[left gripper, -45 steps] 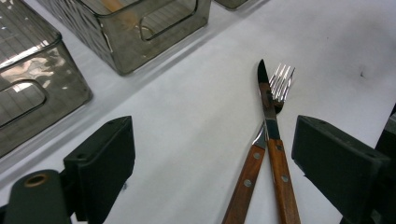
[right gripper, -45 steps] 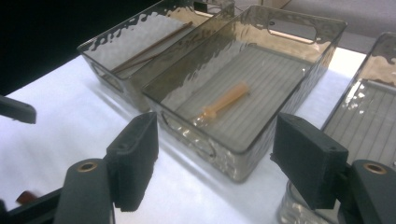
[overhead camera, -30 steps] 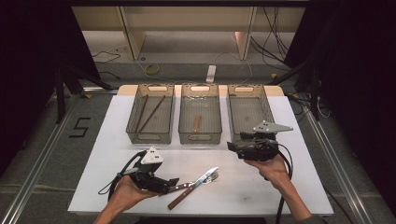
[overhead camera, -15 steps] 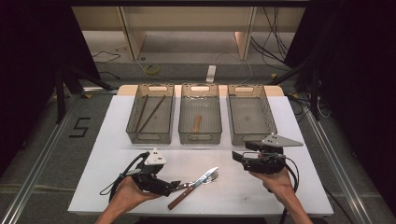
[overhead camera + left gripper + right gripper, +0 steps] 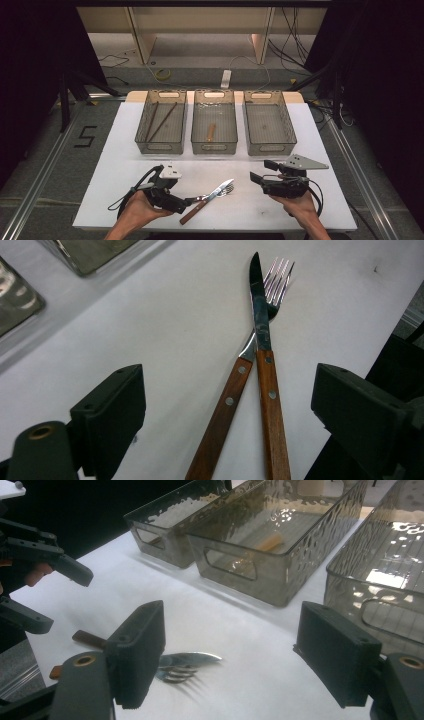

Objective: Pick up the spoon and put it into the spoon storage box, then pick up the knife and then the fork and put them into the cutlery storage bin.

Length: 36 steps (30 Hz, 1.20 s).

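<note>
A knife (image 5: 222,188) and a fork (image 5: 229,190), both with brown wooden handles, lie crossed on the white table (image 5: 125,150) near its front edge. My left gripper (image 5: 192,202) is open at their handle ends. In the left gripper view the knife (image 5: 261,315) lies over the fork (image 5: 234,387), and both handles sit between the wide jaws of my left gripper (image 5: 227,375) without touching the pads. My right gripper (image 5: 261,171) hovers open to the right of the cutlery, holding nothing. In the right gripper view my right gripper (image 5: 235,635) faces the knife blade (image 5: 192,658) and the fork tines (image 5: 175,675).
Three smoky clear bins stand in a row at the back. The left bin (image 5: 161,145) holds two thin brown sticks, the middle bin (image 5: 214,146) a short wooden-handled piece, and the right bin (image 5: 268,147) looks empty. The table's front edge is close to both hands.
My right gripper has come back from the front of the right bin toward the person and sunk closer to the table. The left gripper and the cutlery stayed put.
</note>
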Motion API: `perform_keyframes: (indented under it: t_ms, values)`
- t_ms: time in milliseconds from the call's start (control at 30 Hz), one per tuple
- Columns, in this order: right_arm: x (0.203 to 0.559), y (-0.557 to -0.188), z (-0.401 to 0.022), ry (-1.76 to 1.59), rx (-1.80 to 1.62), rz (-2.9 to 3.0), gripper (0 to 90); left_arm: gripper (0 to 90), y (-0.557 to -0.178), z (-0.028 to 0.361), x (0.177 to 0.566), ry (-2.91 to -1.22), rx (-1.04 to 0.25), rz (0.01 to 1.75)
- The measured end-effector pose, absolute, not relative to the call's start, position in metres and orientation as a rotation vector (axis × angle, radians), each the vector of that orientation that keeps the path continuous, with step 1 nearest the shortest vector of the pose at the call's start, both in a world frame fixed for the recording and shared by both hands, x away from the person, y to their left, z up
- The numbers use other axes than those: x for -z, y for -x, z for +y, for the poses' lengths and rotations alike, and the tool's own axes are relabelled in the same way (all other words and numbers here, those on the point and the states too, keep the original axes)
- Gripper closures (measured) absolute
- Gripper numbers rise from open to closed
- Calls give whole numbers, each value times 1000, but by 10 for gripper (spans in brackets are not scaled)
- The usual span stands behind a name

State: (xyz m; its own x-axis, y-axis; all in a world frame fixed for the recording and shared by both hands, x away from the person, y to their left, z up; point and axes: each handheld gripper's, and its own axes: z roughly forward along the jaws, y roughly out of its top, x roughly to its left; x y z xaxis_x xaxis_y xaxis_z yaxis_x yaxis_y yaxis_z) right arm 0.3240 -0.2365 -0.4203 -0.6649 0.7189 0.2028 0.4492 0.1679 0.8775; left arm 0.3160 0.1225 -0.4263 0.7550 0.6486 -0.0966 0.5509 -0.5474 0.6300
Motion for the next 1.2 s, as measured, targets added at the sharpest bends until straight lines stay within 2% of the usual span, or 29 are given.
perform_keyframes:
  t_ms: [400, 800, 1033, 1200]
  values:
    - [426, -316, -239, -1125, -1477, 2229, 241, 151, -314, 114, 430, -2352, -136, 892]
    - [428, -313, -239, -1134, -1449, 2246, 238, 164, -313, 108, 435, -2425, -89, 914]
    - [429, -314, -238, -1129, -1441, 2260, 239, 215, -310, 104, 440, -2490, -52, 904]
    - [429, -314, -236, -1118, -1428, 2270, 240, 294, -307, 102, 441, -2511, -28, 893]
